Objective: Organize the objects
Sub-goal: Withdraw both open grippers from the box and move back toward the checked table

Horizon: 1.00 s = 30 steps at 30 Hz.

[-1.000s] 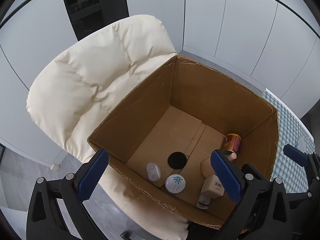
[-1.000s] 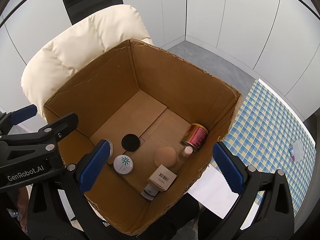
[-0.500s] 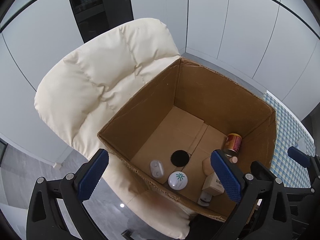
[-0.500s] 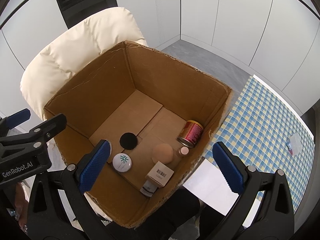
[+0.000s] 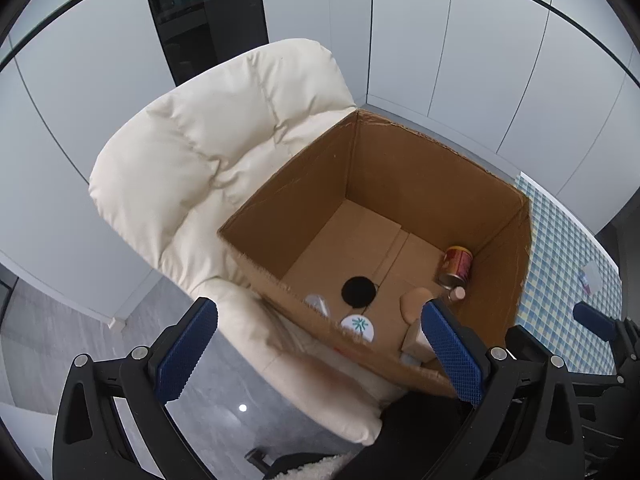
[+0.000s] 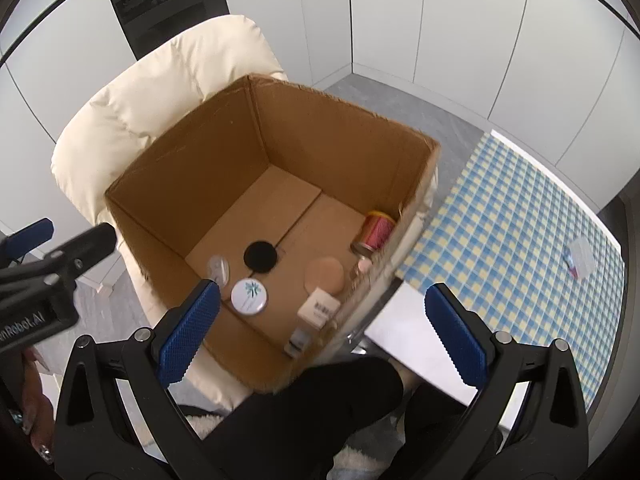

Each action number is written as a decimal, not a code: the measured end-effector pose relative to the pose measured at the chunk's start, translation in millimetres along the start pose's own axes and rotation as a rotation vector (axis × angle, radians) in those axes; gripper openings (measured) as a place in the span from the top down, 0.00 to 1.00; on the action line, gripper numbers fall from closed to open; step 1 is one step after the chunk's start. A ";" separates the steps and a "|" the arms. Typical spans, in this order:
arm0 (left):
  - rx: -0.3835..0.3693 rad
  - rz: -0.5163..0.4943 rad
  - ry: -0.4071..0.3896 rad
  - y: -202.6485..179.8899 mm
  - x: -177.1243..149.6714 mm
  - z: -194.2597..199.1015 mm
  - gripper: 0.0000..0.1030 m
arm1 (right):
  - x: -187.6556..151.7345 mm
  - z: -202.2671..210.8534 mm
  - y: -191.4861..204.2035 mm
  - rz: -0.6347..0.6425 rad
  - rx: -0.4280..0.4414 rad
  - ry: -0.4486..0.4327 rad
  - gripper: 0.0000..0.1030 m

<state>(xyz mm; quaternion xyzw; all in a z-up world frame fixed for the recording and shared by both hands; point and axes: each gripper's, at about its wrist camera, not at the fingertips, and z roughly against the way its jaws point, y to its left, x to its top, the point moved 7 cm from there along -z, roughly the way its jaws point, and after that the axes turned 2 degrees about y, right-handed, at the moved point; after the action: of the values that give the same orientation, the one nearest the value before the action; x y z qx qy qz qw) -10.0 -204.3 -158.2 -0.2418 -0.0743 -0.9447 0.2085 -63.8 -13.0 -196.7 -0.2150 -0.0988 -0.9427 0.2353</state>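
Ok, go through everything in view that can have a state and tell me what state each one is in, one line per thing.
Brown cardboard box: open-topped, sitting on the cream padded chair.
Red metal can: lying on its side in the box.
Round white tin with green leaf print: lid on, lying flat.
Small white carton: closed.
Left gripper: open, empty.
Right gripper: open, empty.

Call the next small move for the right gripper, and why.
Probably swing the right gripper toward the small packet lying on the checked tablecloth. Both grippers are open and hold nothing, the cardboard box already holds the can, jars and carton, and that packet looks like the only loose item outside it.
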 end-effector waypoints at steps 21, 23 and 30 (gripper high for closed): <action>-0.062 -0.046 0.004 -25.4 -59.1 48.6 0.01 | -77.2 64.5 -22.7 -0.064 -0.016 -0.006 0.00; -0.061 -0.052 0.010 -25.2 -66.5 51.4 0.01 | -83.4 69.7 -24.0 -0.074 -0.006 -0.005 0.00; -0.084 -0.040 0.042 -24.4 -95.3 58.1 0.01 | -109.1 91.6 -28.8 -0.077 -0.047 -0.026 0.00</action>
<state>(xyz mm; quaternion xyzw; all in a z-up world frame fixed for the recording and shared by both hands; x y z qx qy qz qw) 80.1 -134.1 -155.0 -0.2290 -0.0348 -0.9559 0.1808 42.0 82.2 -167.1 -0.2287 -0.0879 -0.9502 0.1925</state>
